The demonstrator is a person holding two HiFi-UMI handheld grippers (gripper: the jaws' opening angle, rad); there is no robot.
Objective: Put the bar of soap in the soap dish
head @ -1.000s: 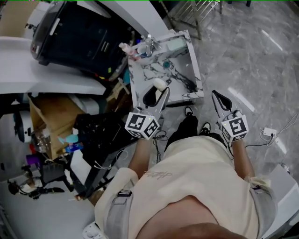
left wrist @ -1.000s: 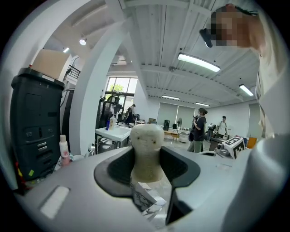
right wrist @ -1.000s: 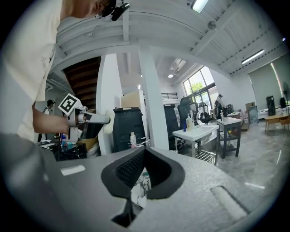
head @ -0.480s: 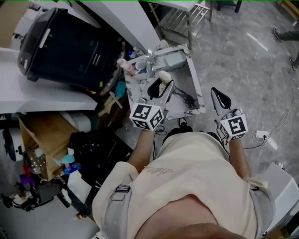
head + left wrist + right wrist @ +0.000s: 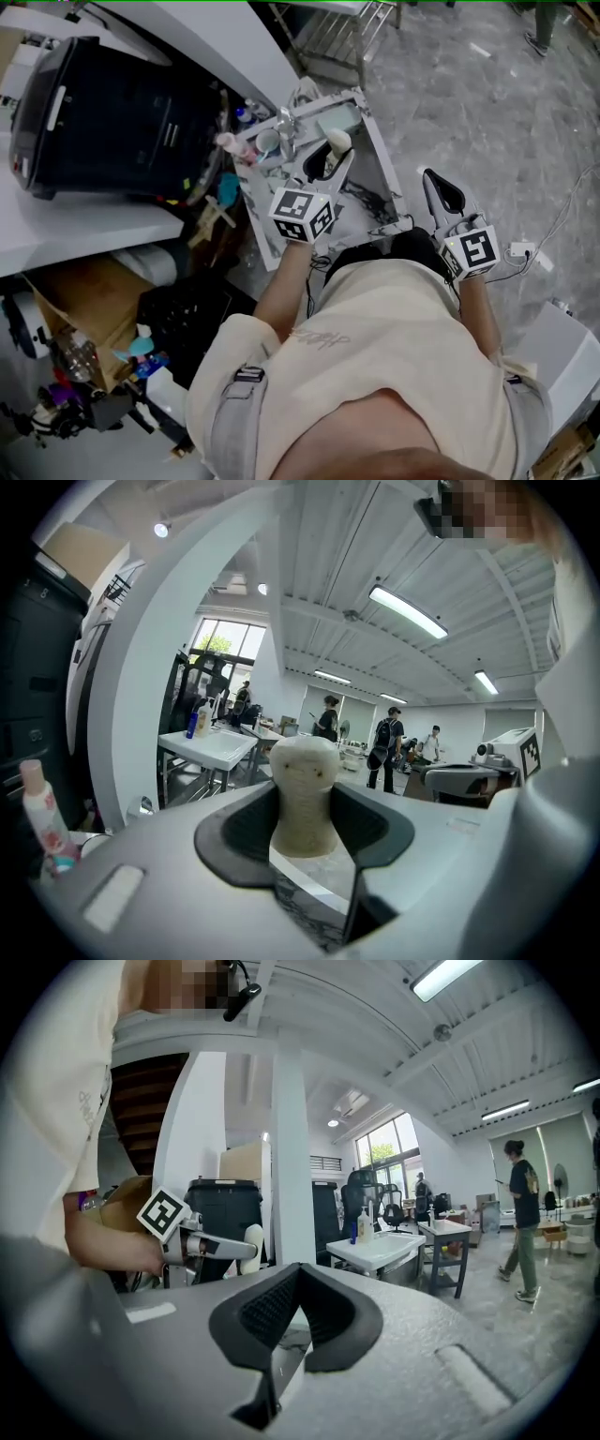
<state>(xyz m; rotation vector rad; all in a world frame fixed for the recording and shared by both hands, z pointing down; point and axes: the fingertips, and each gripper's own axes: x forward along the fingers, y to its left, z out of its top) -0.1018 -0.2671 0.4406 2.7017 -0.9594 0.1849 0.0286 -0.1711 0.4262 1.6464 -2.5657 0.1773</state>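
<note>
Holding the bar of soap (image 5: 303,794) in my left gripper (image 5: 328,161), I have the jaws clamped on its near end, one pad on each side. Most of the bar stands free of the tips. I judge that grip is meant to leave the free end ready to be set down first, without the jaws fouling the rim of the dish. The soap hangs above the marble stand (image 5: 382,192), just beside the tap (image 5: 284,131) and touching nothing but the pads. A pink bottle (image 5: 225,142) stands further left. The pale tray at the stand's far corner looks to me like the soap dish (image 5: 339,119), though it is too small here to be sure, and the soap is near it but not in it. My right gripper (image 5: 296,1274) has its jaws together with nothing between them. It sits off to the right of the stand, over the floor, which I read as simply keeping it clear. The bar's long axis runs roughly in line with the left jaws. Its rounded free end points away from me toward that far corner.
</note>
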